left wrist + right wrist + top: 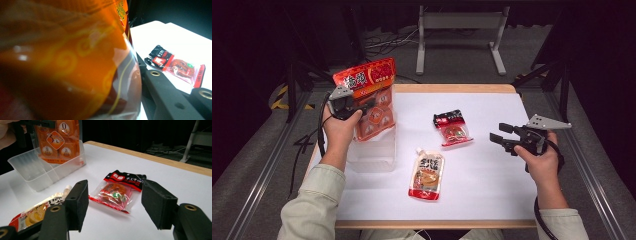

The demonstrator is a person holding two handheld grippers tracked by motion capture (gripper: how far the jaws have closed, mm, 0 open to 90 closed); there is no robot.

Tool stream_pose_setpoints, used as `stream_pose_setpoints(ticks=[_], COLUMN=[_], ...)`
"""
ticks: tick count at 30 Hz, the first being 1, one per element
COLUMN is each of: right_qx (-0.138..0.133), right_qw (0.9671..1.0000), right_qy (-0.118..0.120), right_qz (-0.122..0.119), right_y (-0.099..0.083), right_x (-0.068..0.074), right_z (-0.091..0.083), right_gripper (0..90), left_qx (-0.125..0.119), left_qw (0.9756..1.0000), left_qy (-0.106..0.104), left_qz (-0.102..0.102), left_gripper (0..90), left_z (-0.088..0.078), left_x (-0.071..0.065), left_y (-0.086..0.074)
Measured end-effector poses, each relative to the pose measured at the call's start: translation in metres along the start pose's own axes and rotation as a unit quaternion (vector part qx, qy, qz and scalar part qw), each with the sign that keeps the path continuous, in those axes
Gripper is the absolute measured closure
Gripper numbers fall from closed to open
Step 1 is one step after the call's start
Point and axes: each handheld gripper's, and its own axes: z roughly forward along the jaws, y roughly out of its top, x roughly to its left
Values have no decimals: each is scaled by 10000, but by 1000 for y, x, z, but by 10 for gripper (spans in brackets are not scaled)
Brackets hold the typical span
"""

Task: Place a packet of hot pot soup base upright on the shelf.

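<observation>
My left gripper is shut on a large orange snack bag, held upright over a clear plastic bin at the table's left. The bag's lower end hangs inside the bin's walls. In the left gripper view the bag is pressed close against the lens. My right gripper hovers open and empty over the table's right side, jaws pointing left. Ahead of its jaws lies a small red-and-black packet.
A spouted orange pouch lies flat on the white table, front of centre. The small packet sits mid-table. Beyond the far wooden edge stands a grey metal frame with cables on the floor.
</observation>
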Motion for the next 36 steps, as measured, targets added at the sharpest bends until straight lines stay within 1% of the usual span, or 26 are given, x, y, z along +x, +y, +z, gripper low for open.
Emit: stream_pose_setpoints(ticks=[2, 6, 9, 13, 15, 18, 19, 20, 22, 28, 29, 30, 31, 32, 34, 36], right_qx=[14, 25, 41, 47, 62, 66, 66, 64, 83, 126, 138, 139, 144, 141, 153, 152], right_qw=[10000, 10000, 10000, 10000, 10000, 9999, 9999, 9999, 9999, 9999, 9999, 9998, 9998, 9998, 9998, 9998], right_qy=[35, 35, 48, 57, 60, 78, 78, 77, 72, 88, 90, 93, 95, 96, 90, 89], right_qz=[11, 11, 24, 27, 26, 27, 27, 32, 47, 37, 51, 60, 78, 70, 62, 52], right_y=[0, 0, -1, -1, -1, -2, -2, -2, -2, -4, -4, -4, -4, -4, -4, -5], right_x=[0, 1, 1, 1, 1, 1, 1, 1, 1, 2, 2, 2, 2, 2, 2, 1], right_z=[0, 1, 2, 3, 3, 4, 4, 4, 5, 8, 9, 9, 10, 10, 10, 10], right_gripper=[402, 401, 398, 395, 394, 393, 393, 393, 392, 391, 390, 391, 390, 391, 390, 390], left_qx=[5, 67, 147, 277, 338, 586, 586, 598, 634, 723, 755, 873, 924, 931, 992, 1003], left_qw=[10000, 9999, 9998, 9996, 9994, 9982, 9982, 9979, 9974, 9964, 9961, 9953, 9948, 9947, 9946, 9945], left_qy=[-5, -77, -84, -93, -96, -63, -63, -76, -117, -162, -176, -182, -197, -168, -138, -110], left_qz=[-7, -59, -97, -61, -78, -125, -125, -232, -332, -416, -413, -376, -390, -408, -269, -273], left_gripper=[707, 704, 698, 695, 695, 694, 694, 694, 695, 695, 695, 696, 697, 698, 699, 700], left_z=[0, -1, -2, -4, -5, -5, -5, -6, -8, -10, -9, -7, -6, -6, -5, -4], left_x=[0, 2, 2, 2, 3, 4, 4, 7, 11, 15, 15, 15, 13, 11, 8, 6], left_y=[0, -1, -1, -1, -2, -5, -5, -8, -11, -19, -20, -22, -24, -24, -22, -23])
